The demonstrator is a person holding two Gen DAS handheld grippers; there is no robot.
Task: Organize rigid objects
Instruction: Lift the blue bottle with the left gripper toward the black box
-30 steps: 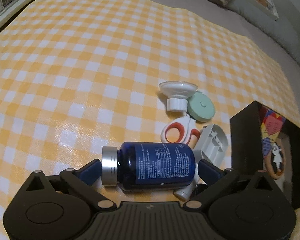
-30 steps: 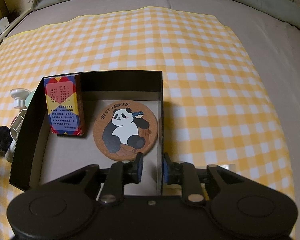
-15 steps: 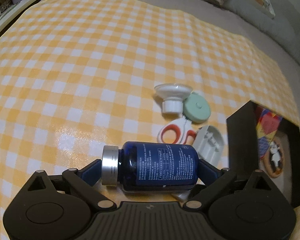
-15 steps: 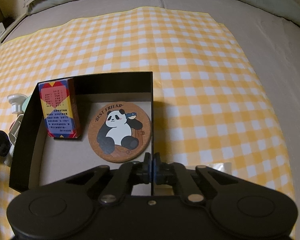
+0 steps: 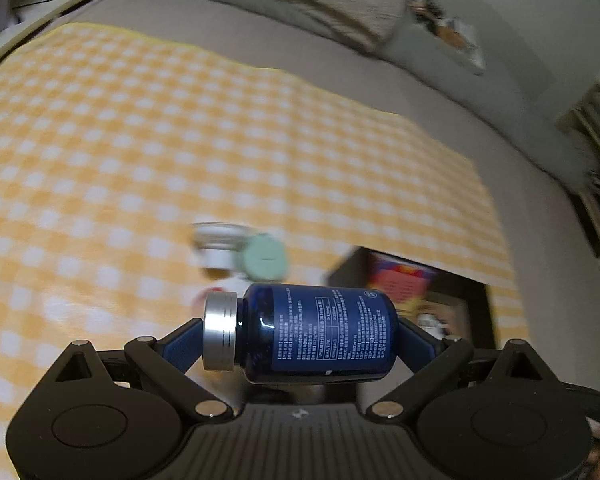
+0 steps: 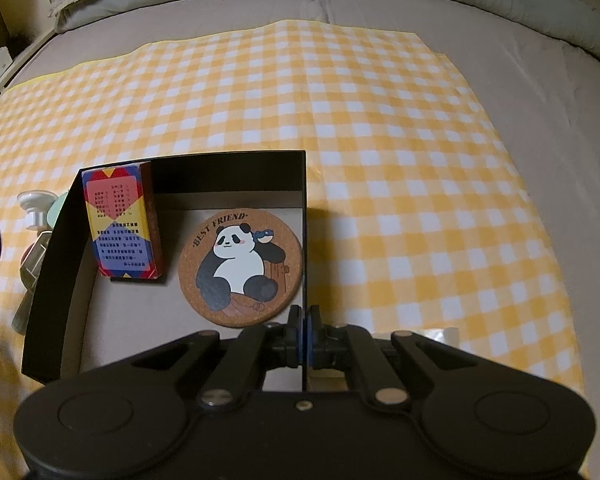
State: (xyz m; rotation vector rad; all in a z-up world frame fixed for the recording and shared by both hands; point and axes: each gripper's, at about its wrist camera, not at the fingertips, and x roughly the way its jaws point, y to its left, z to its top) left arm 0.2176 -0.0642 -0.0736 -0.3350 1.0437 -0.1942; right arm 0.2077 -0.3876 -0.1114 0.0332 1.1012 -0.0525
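Open black cardboard box pinched at its right wall by right gripper. Dark blue glass bottle with silver cap clamped endwise in left gripper, seemingly airborne; risks slipping, rolling free.

A grey bed carries a yellow checked cloth, with a black box on the cloth.

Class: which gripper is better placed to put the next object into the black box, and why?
Left. The left gripper already clamps the dark blue silver-capped bottle; the right gripper is shut on the black box's wall, steadying it.
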